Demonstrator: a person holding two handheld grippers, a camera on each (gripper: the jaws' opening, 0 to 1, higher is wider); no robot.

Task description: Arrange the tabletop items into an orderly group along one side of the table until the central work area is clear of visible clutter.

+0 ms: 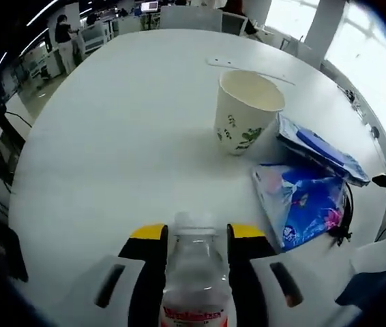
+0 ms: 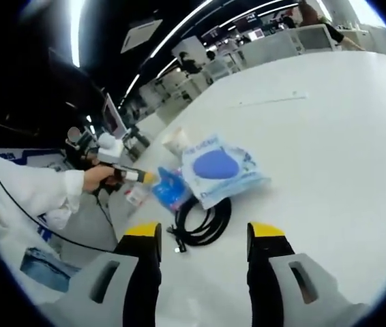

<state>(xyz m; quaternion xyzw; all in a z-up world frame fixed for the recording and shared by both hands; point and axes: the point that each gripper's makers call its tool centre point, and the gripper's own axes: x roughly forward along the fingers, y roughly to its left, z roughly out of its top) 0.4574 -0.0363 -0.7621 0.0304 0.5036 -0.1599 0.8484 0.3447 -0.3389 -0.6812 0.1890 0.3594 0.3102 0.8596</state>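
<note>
My left gripper (image 1: 196, 233) is shut on a clear plastic water bottle (image 1: 194, 272) with a white cap and a red label, low over the white table (image 1: 111, 150). Ahead to the right stands a paper cup (image 1: 247, 112) with a green leaf print. Beside it lie a flat blue packet (image 1: 319, 151), a blue-and-pink packet (image 1: 301, 204) and a black cable (image 1: 346, 219). My right gripper (image 2: 204, 231) is open over the coiled black cable (image 2: 213, 219). Beyond the coil lie the larger blue packet (image 2: 217, 167), the smaller one (image 2: 170, 189) and the cup (image 2: 174, 141).
A thin white strip (image 1: 247, 68) lies on the table past the cup. A person's hand (image 2: 99, 177) and white sleeve (image 2: 29, 194) come in from the left of the right gripper view. Desks, chairs and people stand beyond the table's far edge.
</note>
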